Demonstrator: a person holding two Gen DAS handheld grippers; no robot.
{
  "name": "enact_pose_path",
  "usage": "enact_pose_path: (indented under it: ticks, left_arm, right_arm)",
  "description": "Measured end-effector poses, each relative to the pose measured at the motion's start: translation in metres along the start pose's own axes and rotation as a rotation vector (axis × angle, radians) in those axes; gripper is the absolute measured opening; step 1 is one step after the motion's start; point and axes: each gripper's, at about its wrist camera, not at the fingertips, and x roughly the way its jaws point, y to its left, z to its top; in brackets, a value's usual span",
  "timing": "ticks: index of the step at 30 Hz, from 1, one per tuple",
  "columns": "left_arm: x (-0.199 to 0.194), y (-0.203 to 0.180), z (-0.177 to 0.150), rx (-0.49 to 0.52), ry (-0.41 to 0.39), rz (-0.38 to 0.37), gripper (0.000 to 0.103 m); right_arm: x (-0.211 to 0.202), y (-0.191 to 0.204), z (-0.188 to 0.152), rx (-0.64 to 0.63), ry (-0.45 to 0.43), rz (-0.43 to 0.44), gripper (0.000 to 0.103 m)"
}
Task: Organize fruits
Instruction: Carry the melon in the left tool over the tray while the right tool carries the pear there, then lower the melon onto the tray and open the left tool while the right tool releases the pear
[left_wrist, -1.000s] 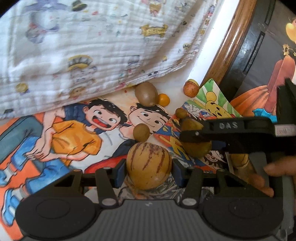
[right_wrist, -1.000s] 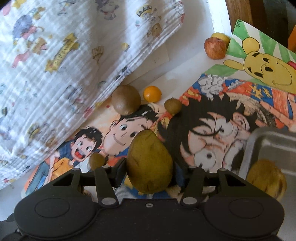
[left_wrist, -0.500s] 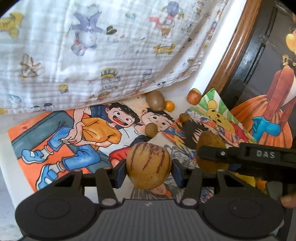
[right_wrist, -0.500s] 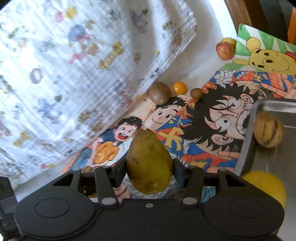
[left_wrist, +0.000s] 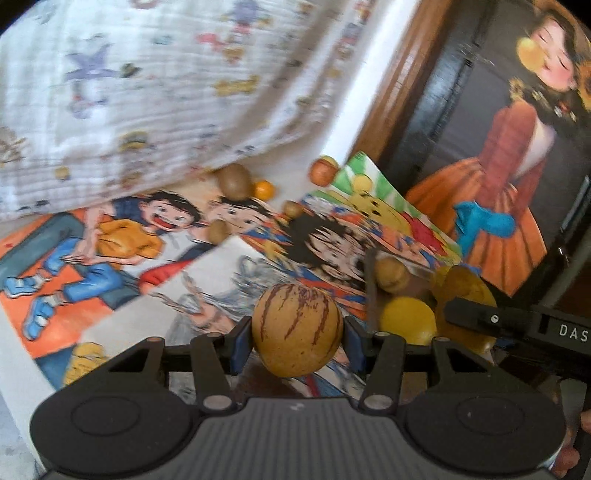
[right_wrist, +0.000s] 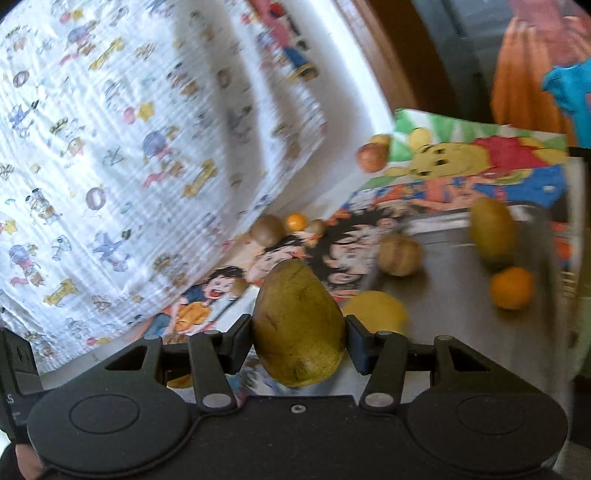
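Note:
My left gripper is shut on a round yellow fruit with purple-brown stripes, held above the cartoon-printed mat. My right gripper is shut on a green-brown pear, held just left of a metal tray. In the tray lie a striped fruit, a lemon, a second pear and an orange. Loose on the mat farther off are a kiwi, a small orange fruit, two small brown fruits and an apple.
A white printed cloth hangs over the far left of the mat. A wooden frame and a dark picture panel stand at the back right. The right gripper's black arm crosses the left wrist view above the tray.
Both grippers have pulled back and risen with their fruits still held. The right gripper has swung toward the tray, which now shows more of its inside.

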Motion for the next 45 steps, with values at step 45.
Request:
enact_pose_path:
  ticks: [45]
  left_arm:
    - [0.081,-0.106,-0.024,0.321,0.156,-0.131,0.056]
  right_arm:
    - [-0.001,-0.099,-0.018,0.010,-0.042,-0.261,0.055]
